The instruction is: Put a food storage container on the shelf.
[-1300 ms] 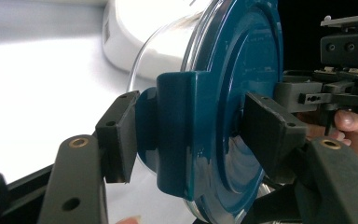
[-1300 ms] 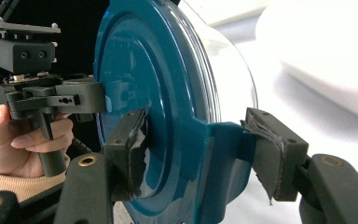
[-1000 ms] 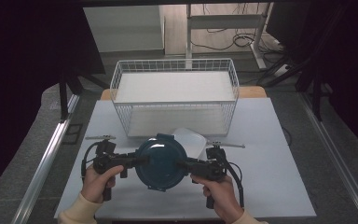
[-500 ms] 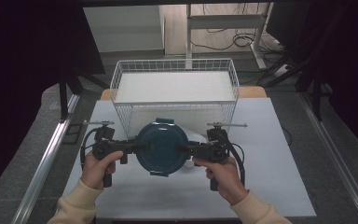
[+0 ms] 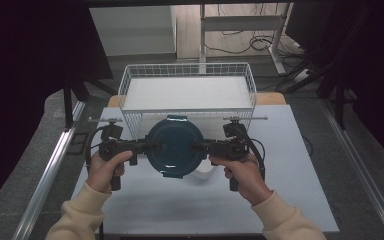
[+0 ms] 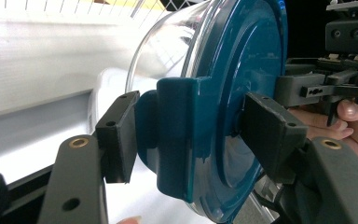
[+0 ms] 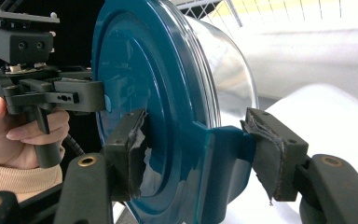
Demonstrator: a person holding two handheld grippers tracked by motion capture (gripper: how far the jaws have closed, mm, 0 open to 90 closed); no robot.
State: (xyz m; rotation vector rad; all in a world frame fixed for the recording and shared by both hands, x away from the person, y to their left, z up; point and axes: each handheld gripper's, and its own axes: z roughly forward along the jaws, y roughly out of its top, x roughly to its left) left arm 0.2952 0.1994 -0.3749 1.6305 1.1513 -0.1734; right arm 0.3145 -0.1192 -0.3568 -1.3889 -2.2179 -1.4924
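High view, containers: you are holding one round container with a teal lid (image 5: 174, 146) above the white table (image 5: 300, 200), just in front of the wire basket (image 5: 187, 75).
High view, baskets: one white wire basket is standing at the far end of the table.
High view, grippers: you are working two; the left gripper (image 5: 152, 145) is gripping the lid's left edge and the right gripper (image 5: 196, 146) its right edge.
High view, hands: two, your left hand (image 5: 105, 170) and right hand (image 5: 242, 175), each wrapping one handle.
High view, other item: one white piece is lying on the table under the container; what it is cannot be told.
Left gripper view, jaws: two black jaws are standing partly apart, pressing on one teal latch tab (image 6: 179, 140) of the lid, one pad on each side.
Left gripper view, container: its clear glass wall (image 6: 168, 46) is showing behind the lid; the other gripper is clamping the far rim.
Right gripper view, jaws: two jaws are partly closed, pinching one latch tab (image 7: 223, 154); both pads are looking worn.
Right gripper view, container: one lid face is turning towards the camera, with the opposite gripper on its far edge.
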